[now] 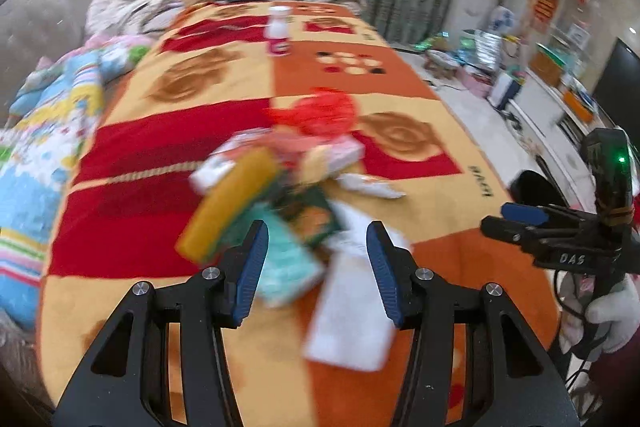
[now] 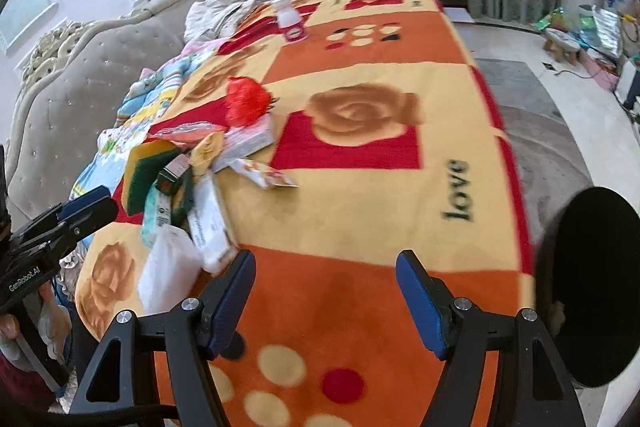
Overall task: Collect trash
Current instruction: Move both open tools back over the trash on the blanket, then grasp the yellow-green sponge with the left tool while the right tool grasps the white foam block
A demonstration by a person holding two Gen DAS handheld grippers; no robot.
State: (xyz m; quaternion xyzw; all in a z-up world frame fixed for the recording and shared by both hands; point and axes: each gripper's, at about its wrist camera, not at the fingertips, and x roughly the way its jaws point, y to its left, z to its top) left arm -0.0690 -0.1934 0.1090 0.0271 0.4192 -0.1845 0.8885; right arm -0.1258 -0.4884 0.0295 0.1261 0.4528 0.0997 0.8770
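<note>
Heap of mixed paper and plastic trash wrappers (image 1: 288, 195) seen on orange, red and yellow patterned blanket (image 2: 360, 195), toward its left part. Right half of blanket bare up to edge; round black bin (image 2: 600, 287) just beside that edge. Left gripper (image 1: 316, 263) held wide open above near wrappers, nothing gripped. Right gripper (image 2: 326, 303) wide open over bare blanket, nothing gripped.

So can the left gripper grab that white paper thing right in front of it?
Probably yes. The left gripper is open, and the white paper lies just ahead between its fingers on the blanket, with nothing on top. The teal packet beside it might get pinched too.
</note>
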